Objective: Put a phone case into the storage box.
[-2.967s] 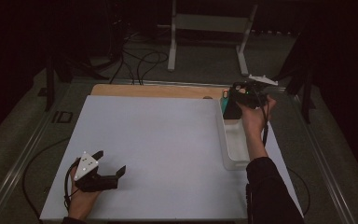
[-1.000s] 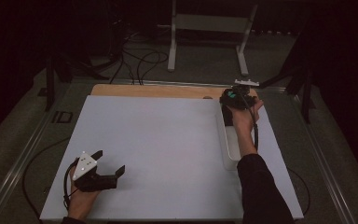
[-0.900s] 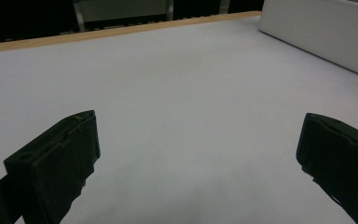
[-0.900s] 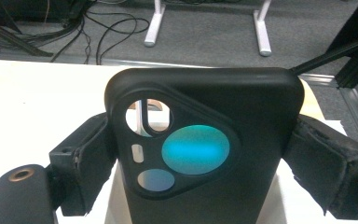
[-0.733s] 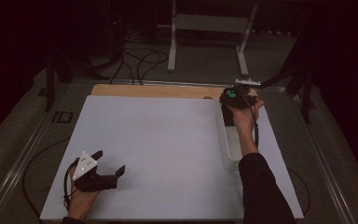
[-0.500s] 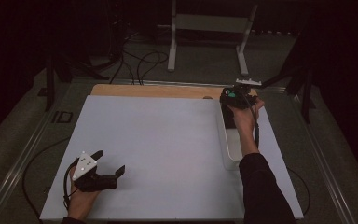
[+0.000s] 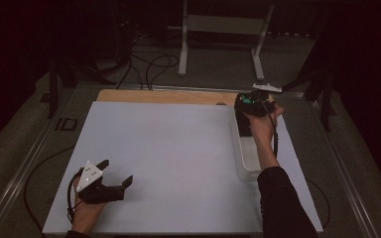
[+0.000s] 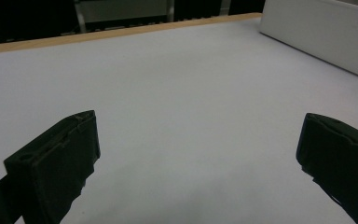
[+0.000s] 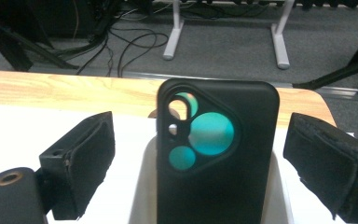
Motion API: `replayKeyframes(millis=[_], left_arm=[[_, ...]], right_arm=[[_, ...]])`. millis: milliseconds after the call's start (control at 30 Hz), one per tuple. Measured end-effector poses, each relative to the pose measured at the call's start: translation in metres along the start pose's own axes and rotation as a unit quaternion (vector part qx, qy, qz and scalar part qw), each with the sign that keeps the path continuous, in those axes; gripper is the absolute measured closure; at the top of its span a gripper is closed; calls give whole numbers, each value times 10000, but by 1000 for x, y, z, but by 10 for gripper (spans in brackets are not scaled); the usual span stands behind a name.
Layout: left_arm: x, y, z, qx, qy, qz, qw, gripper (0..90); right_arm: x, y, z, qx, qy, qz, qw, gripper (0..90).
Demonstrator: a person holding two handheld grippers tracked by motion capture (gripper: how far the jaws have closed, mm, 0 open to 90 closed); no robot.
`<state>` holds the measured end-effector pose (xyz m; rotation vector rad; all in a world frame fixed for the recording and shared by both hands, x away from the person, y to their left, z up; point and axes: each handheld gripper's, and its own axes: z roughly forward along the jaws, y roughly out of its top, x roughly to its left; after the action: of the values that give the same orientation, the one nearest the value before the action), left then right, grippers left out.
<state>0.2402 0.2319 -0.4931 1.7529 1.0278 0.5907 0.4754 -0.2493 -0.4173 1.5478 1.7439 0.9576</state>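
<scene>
1. The right tongs [image 9: 198, 172] stood open at the far right of the desk [image 7: 178, 148], jaws either side of a black phone case [image 9: 216, 154] without touching it.
2. The case stood upright in the far end of a white tray [image 7: 248, 168], its teal-backed camera cutout facing the right gripper view.
3. The left tongs [image 7: 116, 173] rested open and empty at the near left.

My right gripper [image 9: 200, 163] has its black jaws spread wide on either side of an upright black phone case with teal camera cut-outs [image 9: 216, 154], not touching it. The case stands in a white plastic tray [image 9: 142, 186]; a wooden table edge [image 9: 65, 93] lies beyond.
</scene>
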Motion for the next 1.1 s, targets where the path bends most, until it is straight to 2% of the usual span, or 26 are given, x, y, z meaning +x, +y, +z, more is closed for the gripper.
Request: replayKeyframes(millis=[267, 467, 600, 700, 800, 933, 1000, 1100], left_arm=[[0, 2, -2, 17, 42, -14, 10000, 1], [1, 3, -4, -10, 57, -24, 10000, 1], [1, 3, -4, -13, 69, -22, 10000, 1], [1, 3, -4, 23, 74, -28, 10000, 1], [1, 4, -4, 36, 71, -36, 10000, 2], [2, 4, -4, 26, 65, -41, 10000, 1], [1, 5, -5, 33, 53, -40, 10000, 1], [1, 6, -5, 51, 39, -8, 10000, 1]], right_arm=[[12, -7, -17, -25, 335, -388, 9987, 91], [17, -14, -32, -131, 610, -477, 9969, 91], [22, -19, -42, -180, 790, -573, 9951, 91], [27, -25, -51, -181, 984, -718, 9924, 91], [30, -30, -59, -205, 1143, -746, 9904, 91], [33, -38, -72, -275, 1326, -649, 9887, 91], [34, -43, -78, -276, 1400, -572, 9881, 91], [37, -51, -89, -372, 1462, -592, 9868, 94]])
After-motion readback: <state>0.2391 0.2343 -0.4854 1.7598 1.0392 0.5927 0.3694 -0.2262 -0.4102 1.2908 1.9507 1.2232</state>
